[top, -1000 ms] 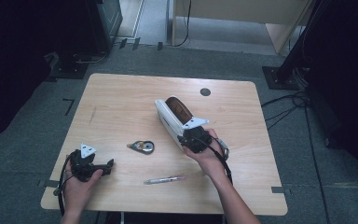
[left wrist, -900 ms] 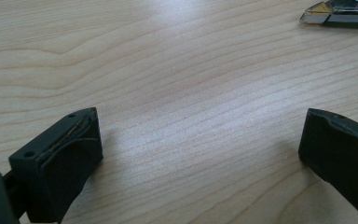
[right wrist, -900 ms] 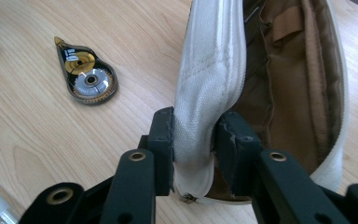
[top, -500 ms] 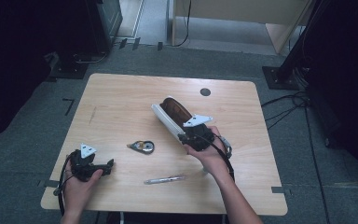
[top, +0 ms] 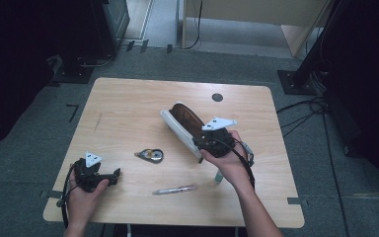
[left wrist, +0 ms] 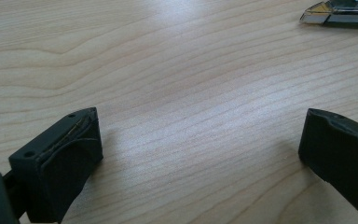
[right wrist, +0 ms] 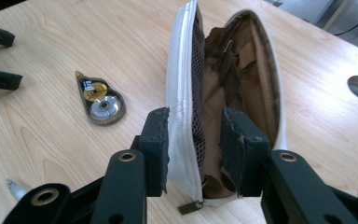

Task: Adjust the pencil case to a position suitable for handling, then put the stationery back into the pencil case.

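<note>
A white pencil pouch (top: 180, 126) with brown lining lies unzipped mid-table, its mouth gaping (right wrist: 233, 74). My right gripper (top: 208, 143) is at the pouch's near end. One jaw stands outside the white side wall (right wrist: 182, 116) and the other inside the pouch. The jaws have just been opening; the wall is between them and a gap shows at the inner pad, so my right gripper (right wrist: 193, 149) is open. At the table's front left, my left gripper (top: 109, 176) rests low over bare wood. In its own view my left gripper (left wrist: 200, 144) is wide open with nothing between the pads.
A correction tape roller (top: 150, 155) lies between the two hands, also seen as the roller (right wrist: 100, 100) and roller (left wrist: 340, 11). A pen (top: 175, 189) lies near the front edge. A round cable hole (top: 217, 97) sits at the table's far side.
The right hand has risen a little and shifted right with the pouch's near end, and the pouch has turned slightly. The left hand has stayed put.
</note>
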